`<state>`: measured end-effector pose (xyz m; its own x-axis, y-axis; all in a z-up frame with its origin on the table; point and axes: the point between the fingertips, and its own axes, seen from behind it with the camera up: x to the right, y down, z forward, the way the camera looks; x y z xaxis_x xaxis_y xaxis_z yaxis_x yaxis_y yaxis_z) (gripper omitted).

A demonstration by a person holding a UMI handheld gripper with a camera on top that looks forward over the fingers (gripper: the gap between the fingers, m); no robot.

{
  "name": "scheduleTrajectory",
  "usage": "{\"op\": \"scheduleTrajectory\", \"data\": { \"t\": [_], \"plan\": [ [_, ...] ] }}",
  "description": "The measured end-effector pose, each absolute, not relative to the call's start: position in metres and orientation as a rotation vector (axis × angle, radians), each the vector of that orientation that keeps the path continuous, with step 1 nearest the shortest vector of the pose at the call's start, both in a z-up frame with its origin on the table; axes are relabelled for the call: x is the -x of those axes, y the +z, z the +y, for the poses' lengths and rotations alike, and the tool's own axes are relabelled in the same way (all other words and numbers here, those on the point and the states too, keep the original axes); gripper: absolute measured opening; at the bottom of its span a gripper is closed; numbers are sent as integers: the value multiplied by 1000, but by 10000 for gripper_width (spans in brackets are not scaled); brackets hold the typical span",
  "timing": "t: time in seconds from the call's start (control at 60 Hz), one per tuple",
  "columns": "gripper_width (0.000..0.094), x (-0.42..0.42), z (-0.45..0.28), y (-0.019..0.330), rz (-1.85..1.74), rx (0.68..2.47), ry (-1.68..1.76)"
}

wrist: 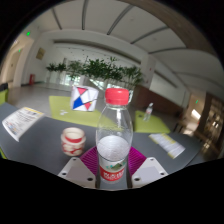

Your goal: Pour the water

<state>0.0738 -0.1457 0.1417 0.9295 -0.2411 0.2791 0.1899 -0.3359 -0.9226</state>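
Observation:
A clear plastic water bottle (114, 135) with a red cap and a red-and-green label stands upright between my fingers. My gripper (113, 165) is shut on the bottle, with both magenta pads (91, 158) pressing its lower body at the label. A small cup (72, 141) with a red pattern stands on the dark table (45, 145) to the left of the bottle, just ahead of the left finger.
A paper sheet (20, 121) lies at the table's far left and another (166, 146) to the right. A red, white and blue box (84, 98) and green mats (152, 123) lie beyond the bottle. Potted plants (100, 70) stand behind.

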Motion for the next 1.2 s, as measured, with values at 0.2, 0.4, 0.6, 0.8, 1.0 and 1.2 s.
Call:
{"op": "scheduleTrajectory", "data": {
  "t": [0.2, 0.4, 0.6, 0.8, 1.0, 1.2],
  "plan": [
    [352, -170, -100, 242, -212, 1656, -1021],
    [349, -158, -39, 328, -666, 1280, -1555],
    [349, -78, 19, 301, -1190, 854, -1846],
    [350, -42, 34, 222, -1545, 599, -1926],
    [350, -33, 49, 195, -1628, 579, -1930],
    [350, -24, 38, 235, -1518, 623, -1855]
  ]
}}
